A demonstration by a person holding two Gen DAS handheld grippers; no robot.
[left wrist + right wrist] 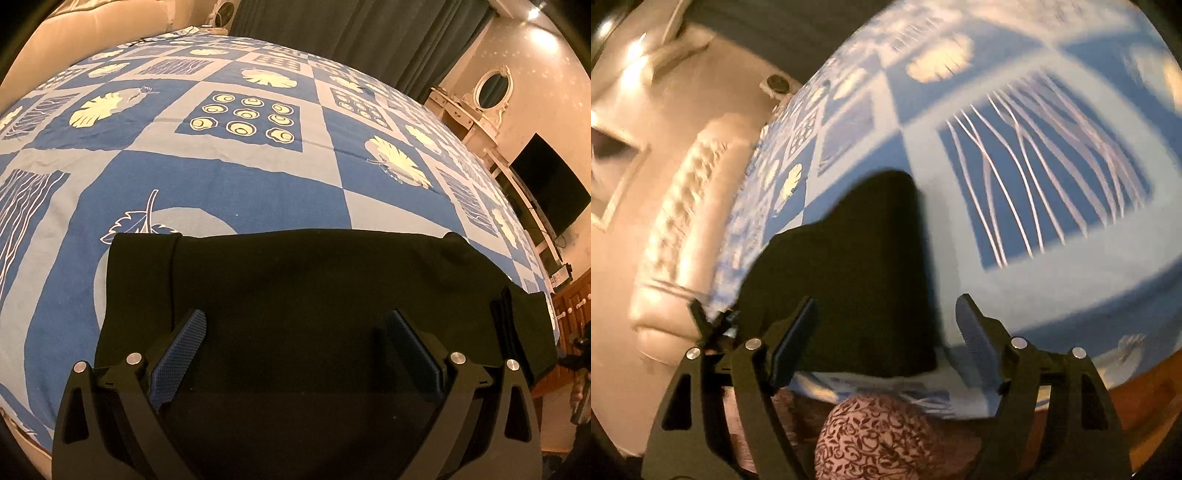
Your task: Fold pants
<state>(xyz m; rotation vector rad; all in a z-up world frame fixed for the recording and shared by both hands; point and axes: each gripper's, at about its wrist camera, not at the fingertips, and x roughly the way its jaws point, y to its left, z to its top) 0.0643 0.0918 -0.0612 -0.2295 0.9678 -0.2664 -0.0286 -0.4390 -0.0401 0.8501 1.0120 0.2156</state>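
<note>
The black pants (pixel 303 288) lie folded into a compact rectangle on the blue patterned bedsheet (pixel 240 184), near the bed's front edge. My left gripper (pixel 295 315) hovers over them with its jaws wide apart, open, and no cloth between the pads. In the blurred right wrist view the pants (pixel 849 258) show as a dark shape on the sheet (pixel 979 288). My right gripper (pixel 886 301) is above their near end, open, with nothing pinched.
The bed fills both views. A dark curtain (pixel 351 33), a white dresser with an oval mirror (pixel 491 88) and a black TV (pixel 550 188) stand beyond it. A padded headboard (pixel 676 229) is at the left. Patterned clothing of a person (pixel 879 435) is by the bed's edge.
</note>
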